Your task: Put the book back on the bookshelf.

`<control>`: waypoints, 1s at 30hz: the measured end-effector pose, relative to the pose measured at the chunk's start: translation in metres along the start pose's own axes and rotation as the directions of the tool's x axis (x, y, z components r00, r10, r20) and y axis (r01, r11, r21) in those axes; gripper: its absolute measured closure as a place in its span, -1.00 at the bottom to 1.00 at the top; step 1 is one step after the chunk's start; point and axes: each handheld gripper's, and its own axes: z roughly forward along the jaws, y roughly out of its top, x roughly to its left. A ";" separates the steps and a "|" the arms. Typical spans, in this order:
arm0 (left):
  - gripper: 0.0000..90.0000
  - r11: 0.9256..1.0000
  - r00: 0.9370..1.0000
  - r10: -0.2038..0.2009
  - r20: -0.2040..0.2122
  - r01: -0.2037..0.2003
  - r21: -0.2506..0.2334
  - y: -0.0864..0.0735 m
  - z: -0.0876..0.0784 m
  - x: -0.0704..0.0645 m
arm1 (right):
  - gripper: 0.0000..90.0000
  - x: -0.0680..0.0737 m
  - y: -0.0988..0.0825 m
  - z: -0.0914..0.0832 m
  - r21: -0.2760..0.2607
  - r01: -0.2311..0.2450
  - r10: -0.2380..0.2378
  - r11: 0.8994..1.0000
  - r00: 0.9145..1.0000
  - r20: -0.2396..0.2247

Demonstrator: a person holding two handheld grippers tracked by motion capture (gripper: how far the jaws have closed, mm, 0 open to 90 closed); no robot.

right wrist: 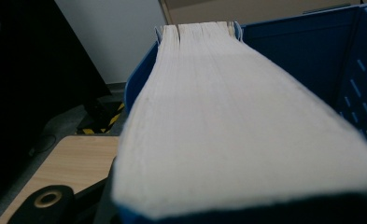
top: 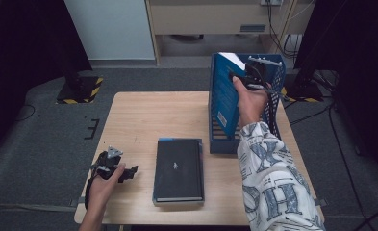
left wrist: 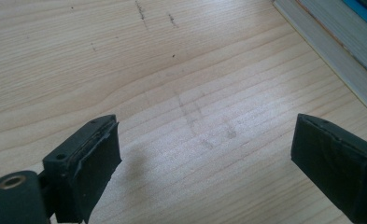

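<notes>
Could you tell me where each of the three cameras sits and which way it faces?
High view: above the person's side, looking forward and down at the table, blue crate, both forearms.
Left gripper view: on the left gripper, facing bare tabletop between its open jaws.
Right gripper view: on the right gripper, looking along the page edge of the blue book it clamps.
Shared: the high view also shows that book, at the crate.

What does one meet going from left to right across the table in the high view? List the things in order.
Left gripper → black book lying flat → blue book held upright → right gripper → far wall of the blue rack.
</notes>
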 end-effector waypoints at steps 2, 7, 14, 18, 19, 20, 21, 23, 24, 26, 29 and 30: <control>-0.83 1.000 1.000 0.001 0.001 -0.001 0.002 0.000 0.000 0.000 | 0.35 -0.001 -0.002 0.003 0.001 -0.005 0.005 1.000 1.000 0.006; -0.83 1.000 1.000 0.000 0.002 0.000 0.006 0.000 0.001 0.000 | 0.35 -0.002 -0.011 0.010 0.008 -0.004 0.004 1.000 1.000 0.014; -0.83 1.000 1.000 0.008 0.005 -0.008 0.011 -0.001 0.001 -0.001 | 0.35 0.000 -0.022 0.017 0.018 0.002 -0.003 1.000 1.000 0.019; -0.83 1.000 1.000 0.008 0.002 -0.008 0.013 -0.001 0.001 0.000 | 0.34 -0.001 -0.027 0.021 0.026 -0.003 0.002 1.000 1.000 0.024; -0.83 1.000 1.000 0.008 0.002 -0.008 0.014 -0.001 0.001 0.000 | 0.35 -0.002 -0.028 0.021 0.029 -0.001 0.001 1.000 1.000 0.026; -0.83 1.000 1.000 0.008 0.003 -0.008 0.013 -0.001 0.001 0.000 | 0.34 -0.001 -0.029 0.022 0.030 -0.003 0.002 1.000 1.000 0.027; -0.83 1.000 1.000 0.010 0.003 -0.010 0.013 0.000 0.001 -0.001 | 0.35 -0.002 -0.030 0.023 0.029 0.000 -0.001 1.000 1.000 0.026; -0.83 1.000 1.000 0.011 0.004 -0.011 0.013 0.000 0.001 -0.001 | 0.34 -0.001 -0.031 0.023 0.027 0.002 -0.002 1.000 1.000 0.028; -0.83 1.000 1.000 0.012 0.004 -0.012 0.014 0.000 0.001 -0.001 | 0.34 -0.001 -0.032 0.024 0.028 0.003 -0.004 1.000 1.000 0.028; -0.83 1.000 1.000 0.012 0.004 -0.012 0.013 0.000 0.001 0.000 | 0.35 -0.001 -0.033 0.024 0.027 0.003 -0.004 1.000 1.000 0.029; -0.83 1.000 1.000 0.014 0.004 -0.014 0.013 0.000 0.001 0.000 | 0.35 -0.001 -0.035 0.025 0.028 0.002 -0.003 1.000 0.999 0.032; -0.83 1.000 1.000 0.013 0.003 -0.013 0.012 0.000 0.001 -0.001 | 0.35 -0.001 -0.036 0.025 0.030 -0.001 0.000 1.000 0.999 0.032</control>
